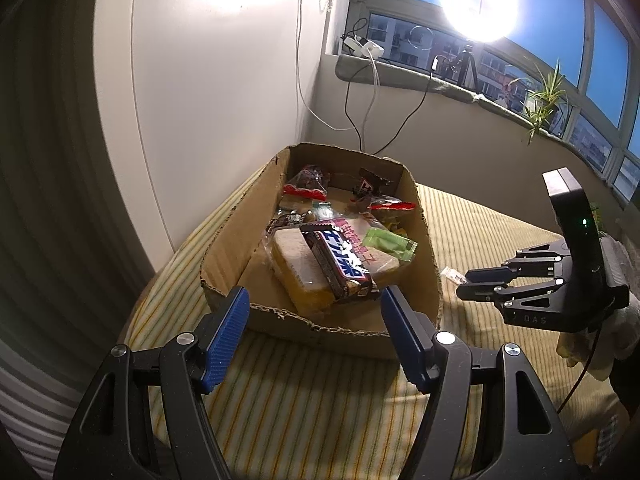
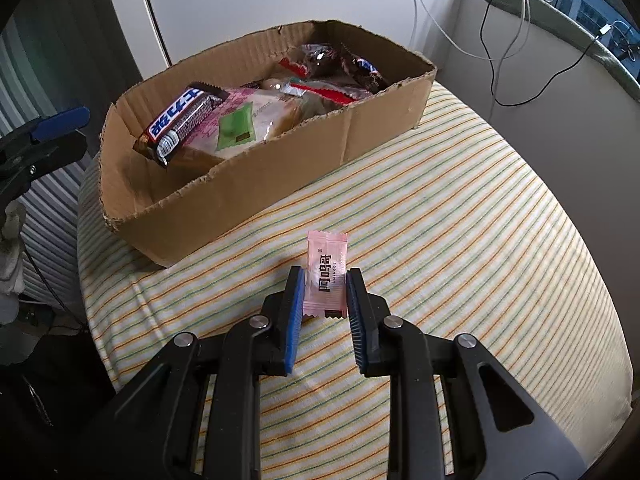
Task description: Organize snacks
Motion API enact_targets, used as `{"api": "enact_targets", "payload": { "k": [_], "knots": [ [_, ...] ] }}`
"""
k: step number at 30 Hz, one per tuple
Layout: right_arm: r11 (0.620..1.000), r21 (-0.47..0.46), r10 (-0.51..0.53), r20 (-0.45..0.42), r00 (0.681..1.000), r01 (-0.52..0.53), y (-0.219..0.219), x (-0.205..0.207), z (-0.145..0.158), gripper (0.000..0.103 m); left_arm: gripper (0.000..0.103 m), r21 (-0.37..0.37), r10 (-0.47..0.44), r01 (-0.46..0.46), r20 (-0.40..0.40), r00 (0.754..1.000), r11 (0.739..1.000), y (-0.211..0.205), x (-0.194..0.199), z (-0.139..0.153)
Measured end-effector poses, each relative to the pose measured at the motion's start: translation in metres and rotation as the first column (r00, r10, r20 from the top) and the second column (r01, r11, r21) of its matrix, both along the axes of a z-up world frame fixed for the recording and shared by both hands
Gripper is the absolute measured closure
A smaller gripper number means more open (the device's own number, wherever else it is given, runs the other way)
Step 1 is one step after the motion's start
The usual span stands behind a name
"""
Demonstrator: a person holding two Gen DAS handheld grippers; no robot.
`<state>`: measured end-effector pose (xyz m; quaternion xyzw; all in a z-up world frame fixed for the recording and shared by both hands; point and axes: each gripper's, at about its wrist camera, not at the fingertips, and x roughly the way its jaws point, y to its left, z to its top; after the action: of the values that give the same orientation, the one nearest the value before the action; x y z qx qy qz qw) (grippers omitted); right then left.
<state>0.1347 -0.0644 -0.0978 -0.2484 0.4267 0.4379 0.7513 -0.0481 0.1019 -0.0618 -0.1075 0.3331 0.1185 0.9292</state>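
The job looks close to finished: nearly every snack visible is already inside the cardboard box (image 2: 280,168), and only one small pink sachet (image 2: 326,276) shows outside it on the striped cloth (image 2: 460,240); more may lie out of view.

The left gripper (image 1: 314,300) hangs at the near edge of the box with its blue fingers (image 1: 226,336) wide apart and nothing between them. Just beyond the fingertips, inside the box, a wrapped sponge cake (image 1: 304,268) lies nearest, with a chocolate bar (image 1: 344,264) in a dark wrapper with a blue and white label resting across it. To the right of that bar sits a pale green packet (image 1: 390,242) on a second cake in a pink-printed wrapper. Further from the fingers, toward the far wall, are red-edged clear bags (image 1: 306,186) and dark wrappers, heaped loosely rather than in rows. The near left corner of the box floor is bare.

The right gripper (image 2: 324,276) is outside the box, to its right, pointing down at the cloth. Its fingers are drawn in on either side of the pink sachet, which lies flat between them with its far end poking past the fingertips toward the box. The left pad seems to touch the sachet's edge; a thin gap shows at the right pad, so I cannot tell whether the hold is firm.

What remains, by my reading, is to lift this sachet into the box, perhaps into that free corner.
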Motion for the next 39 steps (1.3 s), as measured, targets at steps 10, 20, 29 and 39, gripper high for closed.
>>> {"api": "enact_targets", "payload": {
  "k": [10, 20, 29, 39],
  "knots": [
    [0.995, 0.099, -0.037, 0.041, 0.998, 0.033, 0.003, 0.002, 0.043, 0.081, 0.035, 0.009, 0.004, -0.004, 0.005, 1.000, 1.000, 0.001, 0.003, 0.002],
    [0.985, 0.173, -0.020, 0.051, 0.999, 0.011, 0.044, 0.001, 0.066, 0.081, 0.035, 0.000, 0.023, -0.023, 0.010, 1.000, 1.000, 0.007, 0.009, 0.005],
    [0.980, 0.198, -0.025, 0.021, 0.999, 0.021, 0.066, 0.003, 0.059, 0.081, 0.035, 0.002, 0.038, -0.038, 0.010, 0.999, 0.999, 0.013, 0.010, 0.007],
    [0.976, 0.217, -0.032, 0.039, 0.999, 0.023, 0.061, -0.001, 0.064, 0.080, 0.035, 0.014, 0.031, -0.031, 0.019, 0.999, 0.999, 0.007, 0.011, 0.012]
  ]
}}
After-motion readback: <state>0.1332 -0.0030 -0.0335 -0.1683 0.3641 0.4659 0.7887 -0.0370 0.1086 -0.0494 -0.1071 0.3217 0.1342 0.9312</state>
